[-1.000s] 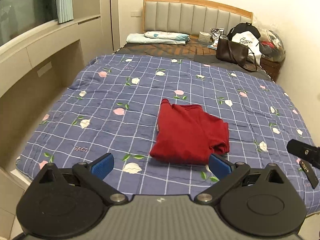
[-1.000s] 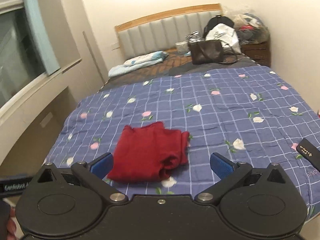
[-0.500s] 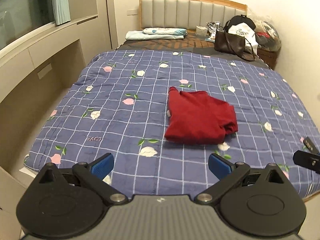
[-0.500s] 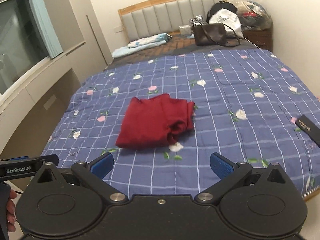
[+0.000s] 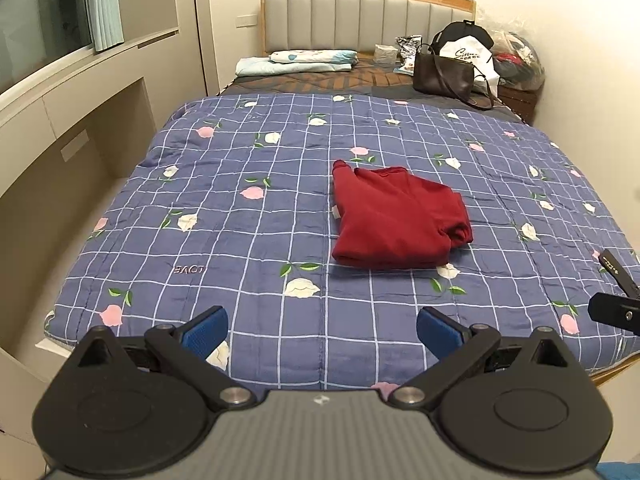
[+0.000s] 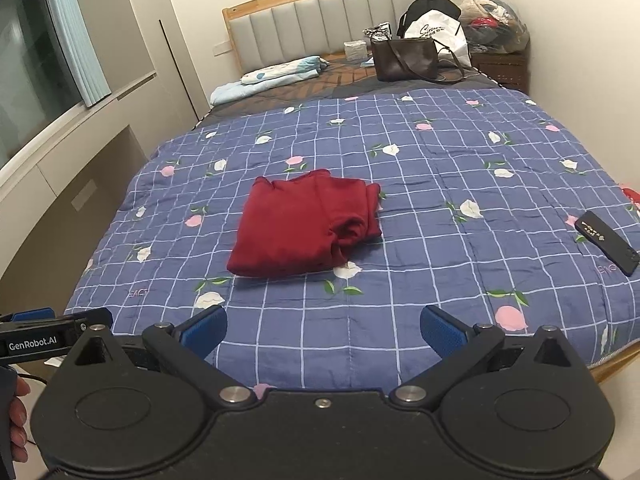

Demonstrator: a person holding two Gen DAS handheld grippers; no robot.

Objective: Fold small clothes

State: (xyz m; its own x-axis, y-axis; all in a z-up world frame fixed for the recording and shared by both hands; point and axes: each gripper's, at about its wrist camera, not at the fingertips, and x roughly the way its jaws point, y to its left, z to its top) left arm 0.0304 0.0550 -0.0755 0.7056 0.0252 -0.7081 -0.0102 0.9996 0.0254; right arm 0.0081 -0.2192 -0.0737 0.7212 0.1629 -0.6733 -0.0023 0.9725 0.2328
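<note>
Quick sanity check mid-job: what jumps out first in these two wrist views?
The red garment, folded into a rough rectangle, lies in the middle of the blue flowered quilt. Both the left gripper and the right gripper are open and empty near the foot of the bed. A black remote lies near the quilt's right edge.

The folded dark red knit garment (image 5: 394,218) hides its inner layers, so its kind cannot be told. The right frame edge crops the slim black remote-like bar (image 5: 616,270) in the left wrist view; its gold print (image 6: 592,231) is too small to read
</note>
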